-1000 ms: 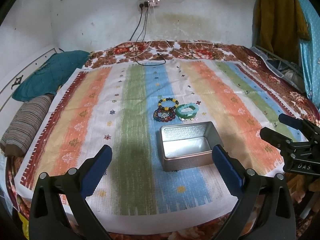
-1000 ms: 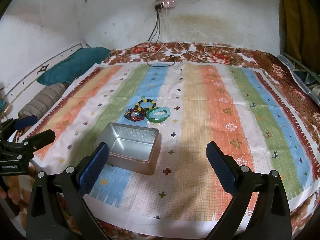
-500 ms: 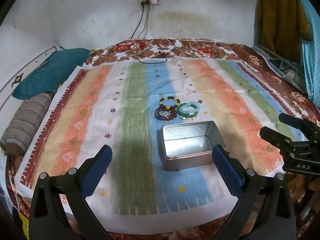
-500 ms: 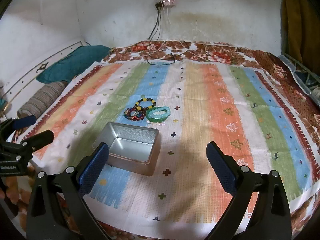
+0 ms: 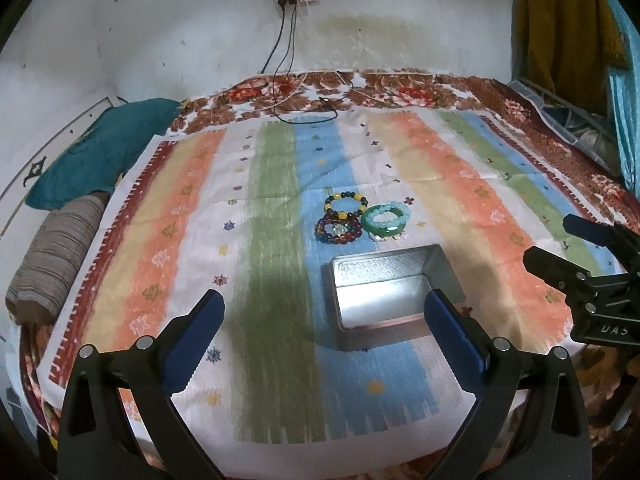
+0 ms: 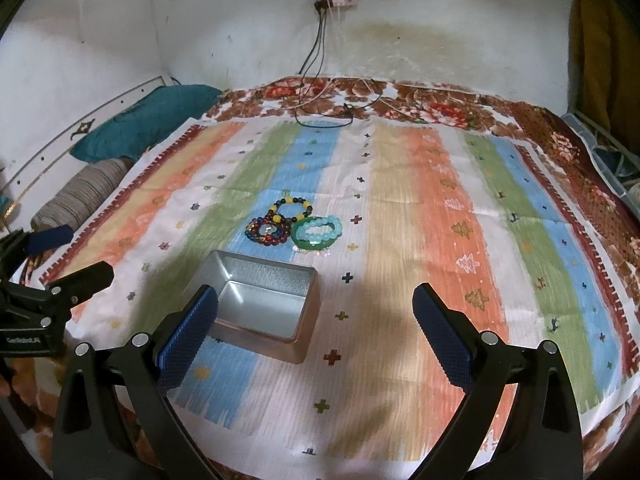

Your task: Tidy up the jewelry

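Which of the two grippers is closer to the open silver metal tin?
Neither clearly: the silver metal tin lies just ahead of both. It sits before the left gripper, towards its right finger, and before the right gripper, towards its left finger.

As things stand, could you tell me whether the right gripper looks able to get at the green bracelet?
Probably yes. The right gripper is open and empty, and the green bracelet lies on the striped cloth beyond it. The open tin sits to the left of that path, though the dark beaded bracelet touches it.
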Demonstrator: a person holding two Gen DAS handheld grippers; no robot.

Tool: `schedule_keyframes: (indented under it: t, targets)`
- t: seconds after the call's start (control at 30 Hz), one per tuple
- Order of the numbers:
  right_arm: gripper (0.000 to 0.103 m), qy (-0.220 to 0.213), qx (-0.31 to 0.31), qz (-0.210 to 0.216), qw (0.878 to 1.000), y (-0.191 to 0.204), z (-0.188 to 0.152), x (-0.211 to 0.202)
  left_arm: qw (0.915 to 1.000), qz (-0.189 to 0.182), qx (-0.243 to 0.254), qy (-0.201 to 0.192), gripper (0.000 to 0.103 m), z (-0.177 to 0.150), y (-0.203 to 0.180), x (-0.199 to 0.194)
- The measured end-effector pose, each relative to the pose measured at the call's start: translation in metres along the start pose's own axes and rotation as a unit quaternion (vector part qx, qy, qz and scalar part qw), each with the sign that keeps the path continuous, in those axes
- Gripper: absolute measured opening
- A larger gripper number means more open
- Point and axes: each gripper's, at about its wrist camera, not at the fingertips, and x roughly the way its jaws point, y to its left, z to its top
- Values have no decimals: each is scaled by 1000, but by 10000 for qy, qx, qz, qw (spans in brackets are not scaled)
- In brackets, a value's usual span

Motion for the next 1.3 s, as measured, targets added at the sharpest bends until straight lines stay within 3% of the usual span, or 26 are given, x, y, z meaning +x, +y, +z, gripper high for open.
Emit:
schedule_keyframes:
  t: [0.67, 1.0, 1.3]
  targets:
    - [99, 355, 188, -102, 9991, -11, 42, 45, 9987, 250, -148, 425, 97, 47, 2, 53]
    - [99, 577, 302, -167, 9977, -18, 56, 70, 9967, 93, -433, 684, 97, 64, 12, 83]
    - [99, 702, 327, -221, 9967, -23, 66, 91, 9938, 226, -516, 954, 97, 73, 16, 115]
